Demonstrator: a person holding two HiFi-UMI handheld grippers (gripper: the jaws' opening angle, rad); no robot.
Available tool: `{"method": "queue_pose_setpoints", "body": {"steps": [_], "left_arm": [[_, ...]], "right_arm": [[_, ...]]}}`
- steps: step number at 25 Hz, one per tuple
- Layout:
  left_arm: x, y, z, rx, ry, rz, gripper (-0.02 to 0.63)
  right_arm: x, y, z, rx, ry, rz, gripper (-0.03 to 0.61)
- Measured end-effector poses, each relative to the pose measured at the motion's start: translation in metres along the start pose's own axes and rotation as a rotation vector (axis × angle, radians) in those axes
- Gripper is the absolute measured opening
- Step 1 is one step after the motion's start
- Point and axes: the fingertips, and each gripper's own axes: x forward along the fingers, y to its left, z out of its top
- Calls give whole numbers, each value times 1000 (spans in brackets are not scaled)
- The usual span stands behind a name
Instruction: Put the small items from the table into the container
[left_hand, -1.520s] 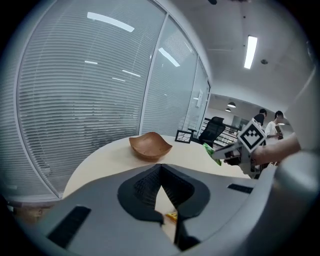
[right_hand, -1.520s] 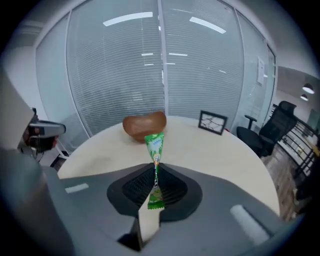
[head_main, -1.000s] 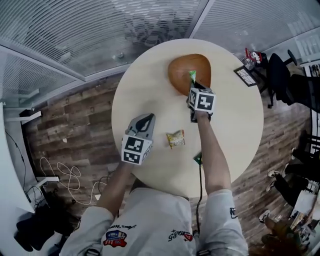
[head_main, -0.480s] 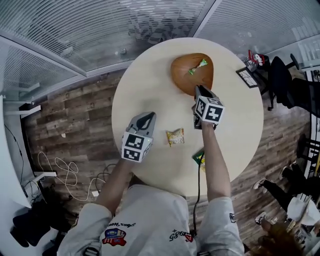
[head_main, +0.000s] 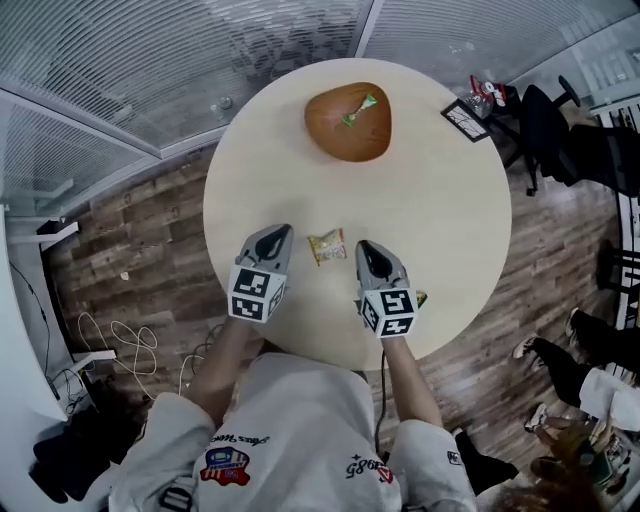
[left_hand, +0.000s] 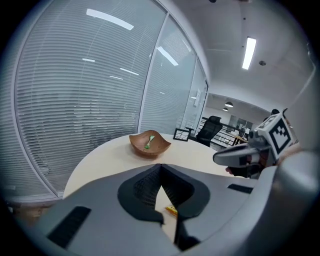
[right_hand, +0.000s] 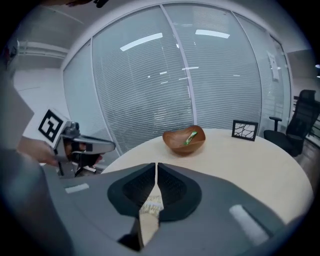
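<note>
Bowl (head_main: 330, 135) behind now: right gripper (head_main: 368, 246) pulled back beside snack (head_main: 327, 246), fingers (right_hand: 135, 187) closing empty; left gripper (head_main: 275, 233) clenched, empty.

In the head view a green packet (head_main: 420, 298) at the table's (head_main: 450, 230) 5 o'clock edge is nearly all hidden under the right gripper (head_main: 368, 250), whose jaws are closing with nothing between them. The yellow packet (head_main: 326, 246) shows in the left gripper view only as a sliver, its print too small to read. The clutter (head_main: 487, 93) past the rim at 1 o'clock is too small to name.

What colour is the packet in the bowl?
The packet is green, clearest in the right gripper view.
</note>
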Motion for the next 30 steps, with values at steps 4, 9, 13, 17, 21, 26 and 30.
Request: {"method": "queue_pose_setpoints", "body": {"steps": [4,9,13,17,21,26,30], "left_arm": [[-7,-25,-12,10,13,-1,6],[-13,-47,-21,-5,10,-13,6],[-15,-63,-24,3,22,-15,6],[-17,-79,-26,20,34,-30,6],[-18,-84,-27,18,36,-29,6],[-21,-82,-30,18,44,-18,6],[-27,-81,-41,0,59,-10,6]], "right_arm": [[-38,9,-45,-7,30,2,14],[-73,-7,-89,-3,74,-54,14],[-98,-41,-132,-32,175,-147,46],[-111,-82,-178,-44,290,-232,169],[-109,-107,-215,-11,395,-255,212],[-104,-116,-235,0,450,-270,208],[-106,-115,-247,-21,495,-281,155]]}}
